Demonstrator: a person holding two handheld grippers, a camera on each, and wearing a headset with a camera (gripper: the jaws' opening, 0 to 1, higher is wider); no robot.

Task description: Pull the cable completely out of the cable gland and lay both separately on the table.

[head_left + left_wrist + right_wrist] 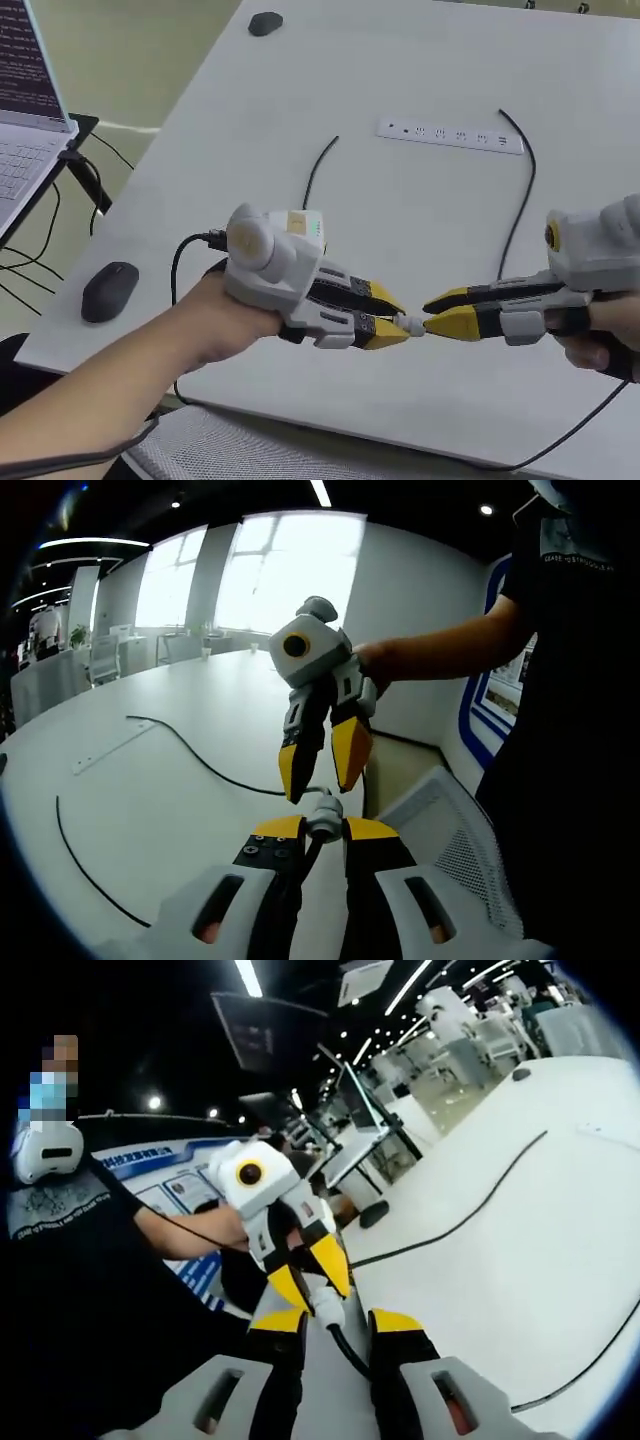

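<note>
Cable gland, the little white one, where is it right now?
In the head view, the small white plastic cable gland sits between the yellow tips of the left claw and the right claw, above the white table's near edge.

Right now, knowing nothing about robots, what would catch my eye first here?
Two hand-held yellow-tipped tools meet nose to nose above the near edge of the white table: the left gripper and the right gripper, with a small white cable gland between their tips. Farther back lie a white power strip and a loose black cable, and a dark computer mouse sits near the table's left edge.
</note>
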